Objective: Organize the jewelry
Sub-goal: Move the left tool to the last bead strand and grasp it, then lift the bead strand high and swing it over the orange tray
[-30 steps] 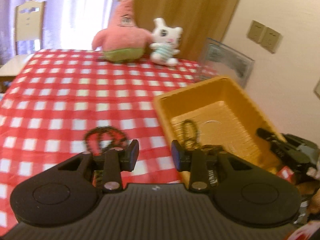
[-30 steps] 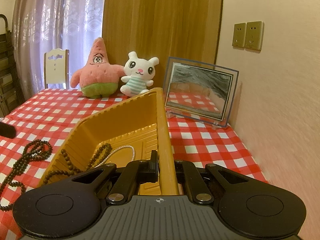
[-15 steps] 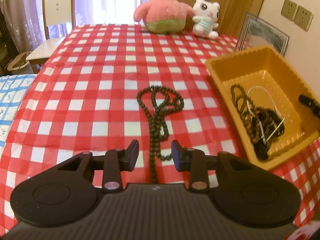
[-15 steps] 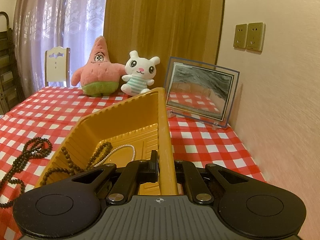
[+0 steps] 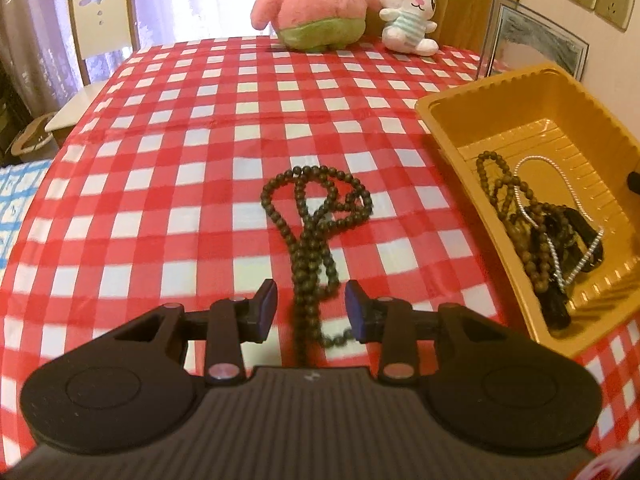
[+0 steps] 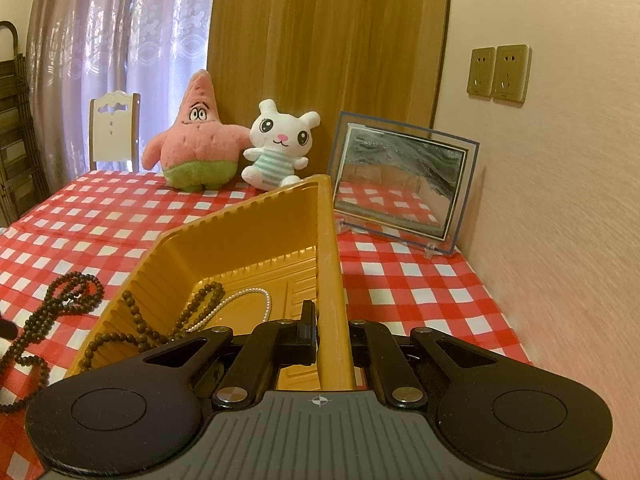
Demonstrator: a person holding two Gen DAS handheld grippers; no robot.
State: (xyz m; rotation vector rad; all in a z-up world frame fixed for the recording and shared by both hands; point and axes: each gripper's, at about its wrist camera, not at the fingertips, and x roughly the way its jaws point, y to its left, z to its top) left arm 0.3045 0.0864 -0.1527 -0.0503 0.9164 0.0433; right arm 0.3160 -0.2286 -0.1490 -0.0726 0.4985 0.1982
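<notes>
A long dark bead necklace (image 5: 316, 224) lies tangled on the red checked tablecloth, also seen in the right wrist view (image 6: 52, 312). My left gripper (image 5: 311, 310) is open just above the near end of it, a finger on each side. A yellow tray (image 5: 452, 148) to the right holds a dark bead strand (image 5: 520, 216) and a white pearl strand (image 5: 560, 184). My right gripper (image 6: 330, 334) is shut on the tray's near wall (image 6: 328, 264).
A pink star plush (image 5: 316, 4) and a white bunny plush (image 5: 408, 12) sit at the table's far edge. A framed picture (image 6: 400, 188) stands by the wall behind the tray. A white chair (image 5: 102, 28) stands at the far left.
The left gripper has pulled back from the tray side and now sits lower over the necklace's near end. The right gripper stays clamped on the tray wall.
</notes>
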